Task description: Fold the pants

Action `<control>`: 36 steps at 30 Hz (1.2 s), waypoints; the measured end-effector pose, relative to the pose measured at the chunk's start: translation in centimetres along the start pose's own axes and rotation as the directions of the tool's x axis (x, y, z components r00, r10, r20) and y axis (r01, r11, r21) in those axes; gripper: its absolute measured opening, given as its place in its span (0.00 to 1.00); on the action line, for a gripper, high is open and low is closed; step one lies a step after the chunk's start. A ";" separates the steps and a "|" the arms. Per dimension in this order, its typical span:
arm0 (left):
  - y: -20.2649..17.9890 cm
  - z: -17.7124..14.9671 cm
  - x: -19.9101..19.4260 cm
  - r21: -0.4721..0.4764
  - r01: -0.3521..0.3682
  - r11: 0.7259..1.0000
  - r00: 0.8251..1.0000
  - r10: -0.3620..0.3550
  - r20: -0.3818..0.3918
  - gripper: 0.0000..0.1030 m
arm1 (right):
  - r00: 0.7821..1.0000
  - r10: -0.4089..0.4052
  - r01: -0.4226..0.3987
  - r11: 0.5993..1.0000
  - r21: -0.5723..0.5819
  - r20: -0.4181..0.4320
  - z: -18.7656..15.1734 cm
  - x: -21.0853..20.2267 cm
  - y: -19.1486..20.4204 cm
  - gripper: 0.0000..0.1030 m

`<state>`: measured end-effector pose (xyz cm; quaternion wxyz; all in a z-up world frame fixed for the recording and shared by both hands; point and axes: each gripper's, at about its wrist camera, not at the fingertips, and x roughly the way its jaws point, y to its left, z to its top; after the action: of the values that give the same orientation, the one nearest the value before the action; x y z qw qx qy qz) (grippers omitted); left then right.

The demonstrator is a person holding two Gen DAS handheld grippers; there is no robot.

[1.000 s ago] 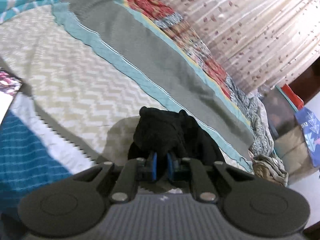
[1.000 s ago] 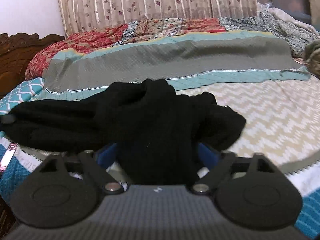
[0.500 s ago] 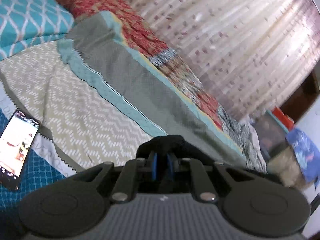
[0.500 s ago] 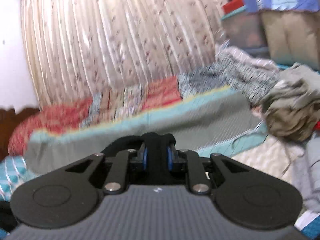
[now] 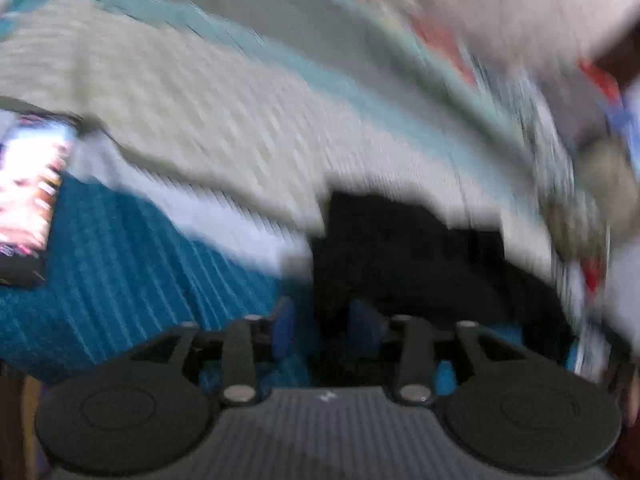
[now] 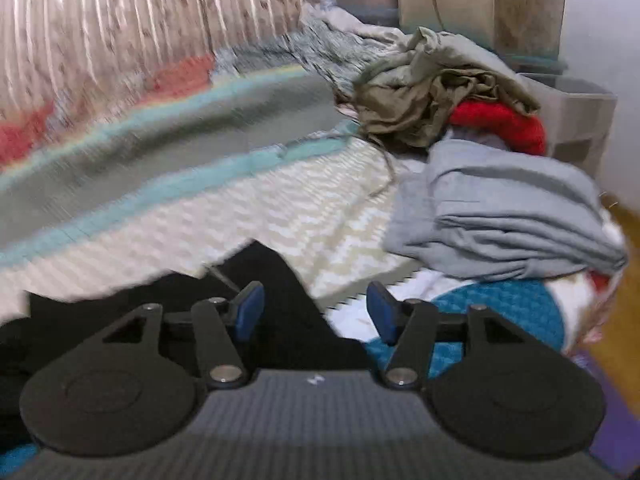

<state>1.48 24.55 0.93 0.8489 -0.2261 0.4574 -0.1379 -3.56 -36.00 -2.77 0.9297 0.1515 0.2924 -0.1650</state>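
Observation:
The black pants [image 5: 400,248] lie bunched on the patterned bedspread [image 5: 200,120], in a badly blurred left wrist view. My left gripper [image 5: 322,328] sits low over their near edge; its jaws are opening, with dark cloth in the gap between the blue pads [image 5: 282,328]. In the right wrist view the pants [image 6: 276,280] spread from the lower left, and one pointed corner reaches up between my right gripper's [image 6: 315,316] fingers. That gripper's jaws are opening too, its pads [image 6: 382,316] wide apart and not pressing the cloth.
A lit phone [image 5: 28,196] lies on the blue cover at the left. At the bed's right end are folded grey cloth [image 6: 500,216], a crumpled olive garment [image 6: 420,92] and something red [image 6: 500,124]. Grey bins [image 6: 576,120] and wood floor [image 6: 624,280] lie beyond the edge.
Both grippers were shut on black cloth half a second ago and now stand parted. The right gripper swung right toward the clothes pile. The left dipped toward the bed.

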 end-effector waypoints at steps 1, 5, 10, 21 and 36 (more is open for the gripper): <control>0.6 1.0 -0.5 -0.042 0.004 0.999 0.998 -0.001 0.058 0.48 | 0.999 0.045 -0.045 0.999 -0.001 0.028 0.1 -0.5 0.5 0.58; -0.4 5.4 2.5 -0.014 -0.045 0.999 0.993 0.046 0.106 0.48 | 0.974 0.224 -0.222 0.974 -0.042 0.039 0.9 -0.4 4.2 0.63; -4.9 7.7 12.0 0.146 -0.083 0.986 0.997 0.083 0.001 0.56 | 0.965 0.260 -0.260 0.952 -0.161 -0.022 -0.6 1.0 9.2 0.65; -8.8 8.1 10.4 0.203 -0.041 0.978 0.995 0.021 0.096 0.06 | 0.994 0.105 -0.105 0.952 -0.288 -0.015 -3.1 1.0 5.5 0.15; -3.4 10.2 -5.1 0.016 -0.030 0.999 0.877 0.019 0.479 0.12 | 0.906 0.397 -0.377 0.915 -0.142 0.147 12.2 3.9 11.3 0.12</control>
<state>7.14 26.44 11.18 0.9398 -0.2378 0.2346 -0.0721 9.98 -31.29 6.53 0.9726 0.1400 0.1836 0.0268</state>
